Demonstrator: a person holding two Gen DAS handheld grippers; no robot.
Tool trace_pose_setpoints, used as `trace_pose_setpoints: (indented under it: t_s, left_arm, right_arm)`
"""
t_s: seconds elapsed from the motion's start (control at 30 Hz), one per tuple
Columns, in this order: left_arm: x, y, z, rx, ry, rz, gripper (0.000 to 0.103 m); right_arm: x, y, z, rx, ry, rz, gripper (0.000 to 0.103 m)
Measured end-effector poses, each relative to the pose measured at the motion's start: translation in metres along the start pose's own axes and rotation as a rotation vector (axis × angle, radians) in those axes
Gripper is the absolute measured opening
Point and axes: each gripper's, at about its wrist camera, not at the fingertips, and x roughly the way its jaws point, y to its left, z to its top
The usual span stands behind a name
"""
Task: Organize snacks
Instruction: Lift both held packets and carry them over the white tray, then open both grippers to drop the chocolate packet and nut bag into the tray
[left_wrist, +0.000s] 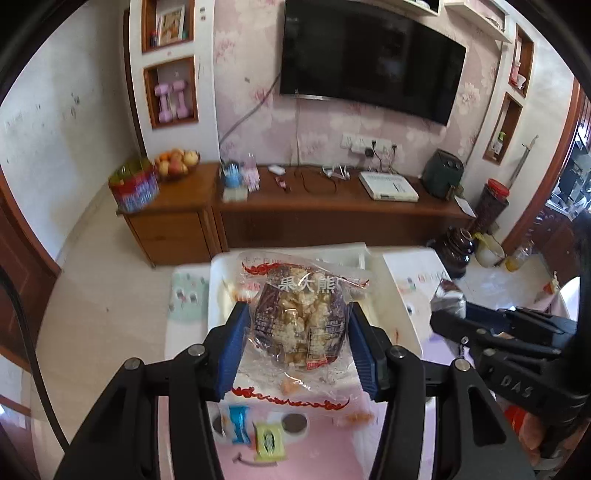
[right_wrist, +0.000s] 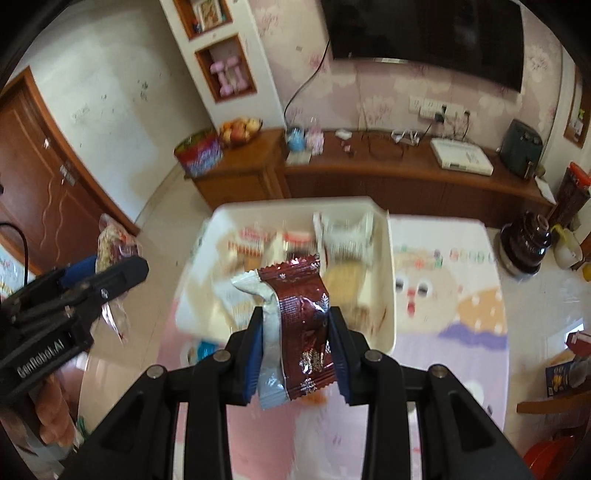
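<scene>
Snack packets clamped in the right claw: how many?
2: a dark red foil packet and a silvery white packet pressed against its left side, both between the blue pads. More could be hidden behind.

A clear bag of brown, nutty snack pieces hangs upright above a white plastic bin holding wrapped snacks. A dark red foil packet and a silver-white packet hang together, upright.
</scene>
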Motion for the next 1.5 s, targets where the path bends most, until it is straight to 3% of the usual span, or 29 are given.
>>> trace_pose_setpoints:
  t_s: [0.3,0.77,0.9,1.0,1.03,1.5]
  left_arm:
    - [0.033,-0.011,0.043,0.024,0.007,0.042,0.052]
    - [0.104,-0.025,0.040,0.008,0.119,0.114,0.053]
    - [0.122,-0.021,0.036,-0.011,0.144,0.169,0.060]
    - [0.132,-0.019,0.034,-0.023,0.176,0.197,0.085]
    - [0.133,-0.017,0.032,-0.027,0.182,0.201,0.087]
    - [0.117,-0.026,0.020,0.001,0.184,0.194,0.087]
  right_arm:
    - [-0.003,-0.002,0.055,0.039,-0.069,0.029,0.033]
    - [0.049,-0.026,0.049,0.064,0.047,0.004,0.034]
    - [0.070,-0.029,0.042,0.040,0.108,-0.007,0.035]
    - [0.081,-0.034,0.035,0.045,0.153,0.011,0.037]
    - [0.083,-0.034,0.033,0.047,0.161,0.015,0.038]
    - [0.073,-0.040,0.026,0.052,0.158,0.031,0.042]
